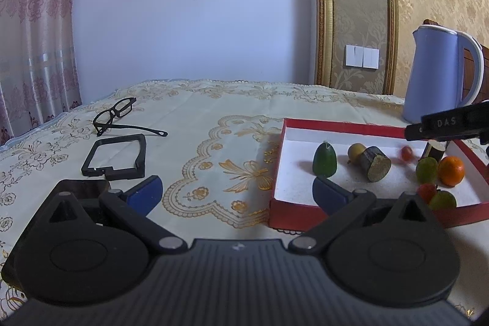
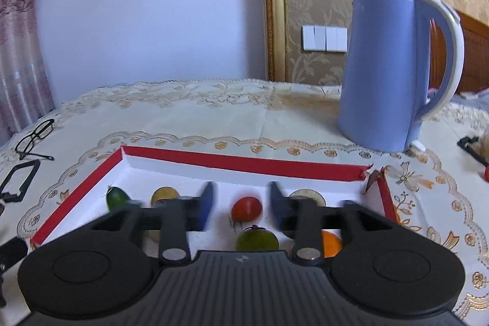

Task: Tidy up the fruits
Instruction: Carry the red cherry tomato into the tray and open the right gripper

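A red box (image 1: 336,126) with a white floor lies on the tablecloth and holds several toy fruits: a dark green one (image 1: 324,163), a yellow one (image 1: 356,152), a cut log-like piece (image 1: 375,167), a small red one (image 1: 406,153), a light green one (image 1: 426,170) and an orange (image 1: 451,170). My left gripper (image 1: 237,193) is open and empty, left of the box. My right gripper (image 2: 240,205) is open above the box (image 2: 244,162), with the small red fruit (image 2: 246,208) between and beyond its fingers, untouched. Its finger (image 1: 440,124) shows in the left wrist view.
A blue kettle (image 2: 382,72) stands behind the box on the right. Black glasses (image 1: 117,112) and a black frame (image 1: 114,156) lie on the left of the table. A dark object (image 1: 82,188) sits by my left finger. A black item (image 2: 470,147) lies at the far right.
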